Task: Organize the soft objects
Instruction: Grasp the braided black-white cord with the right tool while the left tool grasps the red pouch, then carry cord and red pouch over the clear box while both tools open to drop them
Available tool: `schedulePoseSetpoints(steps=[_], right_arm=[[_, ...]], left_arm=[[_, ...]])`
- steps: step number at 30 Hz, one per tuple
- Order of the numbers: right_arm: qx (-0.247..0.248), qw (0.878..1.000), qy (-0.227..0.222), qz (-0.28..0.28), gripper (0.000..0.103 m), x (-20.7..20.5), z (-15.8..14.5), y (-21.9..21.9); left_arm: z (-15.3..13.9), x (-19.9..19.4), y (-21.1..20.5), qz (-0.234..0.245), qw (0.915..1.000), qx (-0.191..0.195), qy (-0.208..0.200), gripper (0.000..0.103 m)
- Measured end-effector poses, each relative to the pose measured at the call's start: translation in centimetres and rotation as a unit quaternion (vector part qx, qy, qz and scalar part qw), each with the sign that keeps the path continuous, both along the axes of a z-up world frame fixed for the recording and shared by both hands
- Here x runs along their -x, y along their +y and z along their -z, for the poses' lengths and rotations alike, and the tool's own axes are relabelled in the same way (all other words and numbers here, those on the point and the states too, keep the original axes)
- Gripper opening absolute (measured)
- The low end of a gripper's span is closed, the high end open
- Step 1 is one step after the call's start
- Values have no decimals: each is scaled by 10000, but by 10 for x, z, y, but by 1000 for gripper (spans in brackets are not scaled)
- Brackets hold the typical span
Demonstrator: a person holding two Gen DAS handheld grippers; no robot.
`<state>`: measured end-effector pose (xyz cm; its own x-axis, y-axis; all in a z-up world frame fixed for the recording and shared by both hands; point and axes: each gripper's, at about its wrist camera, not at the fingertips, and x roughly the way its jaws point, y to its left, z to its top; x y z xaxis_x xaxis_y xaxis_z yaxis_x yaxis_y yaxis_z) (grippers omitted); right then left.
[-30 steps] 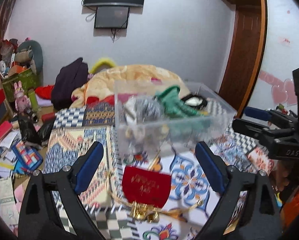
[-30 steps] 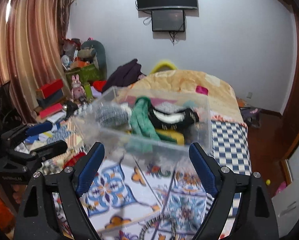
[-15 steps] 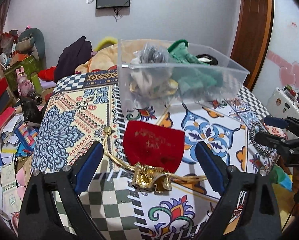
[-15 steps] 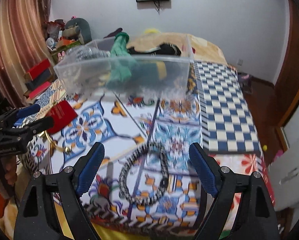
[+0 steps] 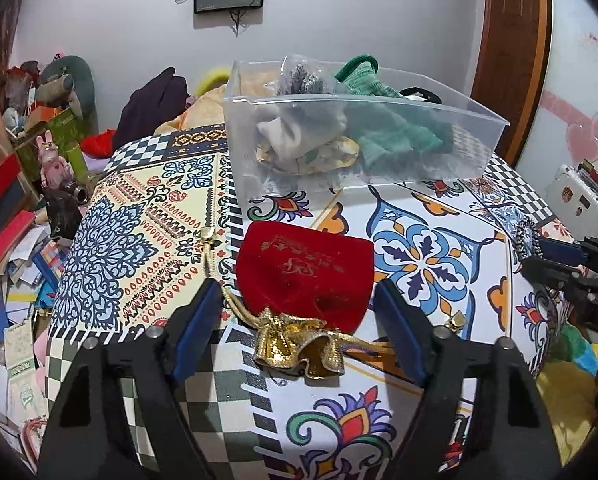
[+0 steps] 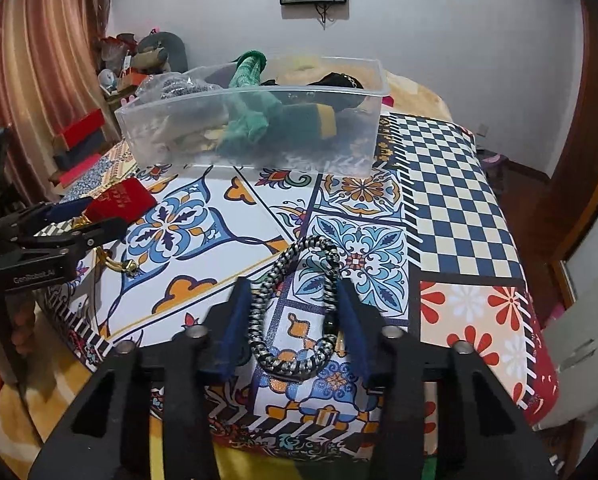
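A red velvet pouch (image 5: 303, 272) with a gold drawstring top lies on the patterned table cover (image 5: 147, 216). My left gripper (image 5: 299, 308) is open, its jaws on either side of the pouch near the gold top, not pressing it. A black-and-white braided loop (image 6: 295, 312) lies near the table's front edge. My right gripper (image 6: 293, 304) is open around the loop's near part, jaws close to its sides. A clear plastic bin (image 5: 355, 128) at the back holds a green cloth (image 5: 387, 120), a grey bagged item and other soft things. The bin also shows in the right wrist view (image 6: 259, 120).
The pouch shows in the right wrist view (image 6: 121, 200) between the left gripper's fingers (image 6: 91, 232). Cluttered boxes and toys (image 5: 27, 168) fill the floor to the left. A wooden door (image 5: 511, 52) stands at the right. A bed with a yellow blanket lies behind the table.
Both grippers have come down and forward to the table. The left now straddles the red pouch, the right now straddles the braided loop. The right jaws have narrowed.
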<state>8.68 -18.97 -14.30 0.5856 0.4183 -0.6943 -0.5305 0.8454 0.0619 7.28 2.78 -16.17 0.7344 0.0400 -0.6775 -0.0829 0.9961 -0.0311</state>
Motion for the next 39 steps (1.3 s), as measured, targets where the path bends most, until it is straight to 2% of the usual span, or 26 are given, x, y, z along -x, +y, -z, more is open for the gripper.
schedulePoseSetpoints(steps=[4, 5, 7, 10, 16, 21, 24, 27, 32, 39], right_arm=[[-79, 10000, -12, 24, 14, 0, -2, -2], [-79, 10000, -23, 34, 14, -1, -2, 0], [-85, 9999, -23, 51, 13, -1, -2, 0], [-165, 9998, 18, 83, 13, -5, -3, -2], [-265, 9996, -68, 103, 13, -7, -14, -4], [-312, 9988, -357, 80, 13, -10, -33, -2], [-400, 9978, -529, 80, 13, -17, -47, 0], [-484, 9960, -752, 90, 13, -22, -61, 3], [-626, 9928, -1021, 86, 13, -34, -82, 9], [-809, 9894, -1199, 131, 13, -54, -99, 16]], left_arm=[[-2, 2, -1, 40, 10000, -20, -55, 56], [-2, 2, -1, 53, 10000, -33, -68, 54], [-3, 3, -4, 79, 9999, -75, -99, 43], [-6, 6, -9, 190, 9996, -99, -179, 36], [-23, 13, -21, 432, 9980, -104, -444, 33], [-43, 12, -29, 558, 9959, -84, -701, 33], [-56, 7, -29, 579, 9947, 56, -844, 33], [-71, -3, -26, 571, 9930, 186, -1013, 33], [-94, -21, -22, 500, 9902, 175, -1296, 33], [-118, -47, -18, 437, 9869, 262, -1531, 33]])
